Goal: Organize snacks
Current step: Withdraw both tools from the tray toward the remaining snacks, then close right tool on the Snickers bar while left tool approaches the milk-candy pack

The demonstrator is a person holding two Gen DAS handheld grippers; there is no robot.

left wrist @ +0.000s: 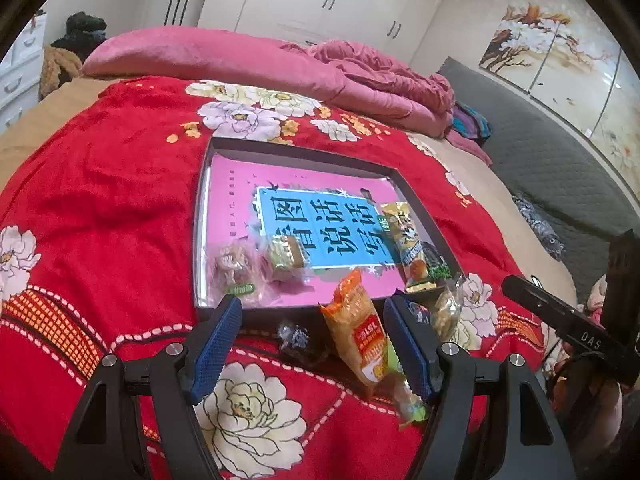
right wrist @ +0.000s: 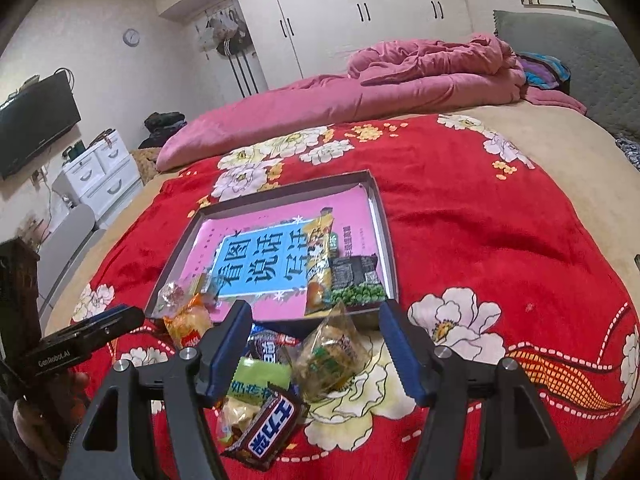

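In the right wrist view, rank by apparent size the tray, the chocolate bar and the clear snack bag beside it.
Largest to smallest:
1. tray
2 and 3. clear snack bag and chocolate bar: they look alike in size, and the bar lies nearer the camera, so I will not rank them.

Home bedroom: bed, pink quilt, white wardrobes.

Black grippers, blue ribbed fingers (silver screws at the pivots)

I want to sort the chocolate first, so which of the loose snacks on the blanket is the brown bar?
The brown chocolate bar, nearest the camera below the green packet; the other loose snacks are clear, green or orange.
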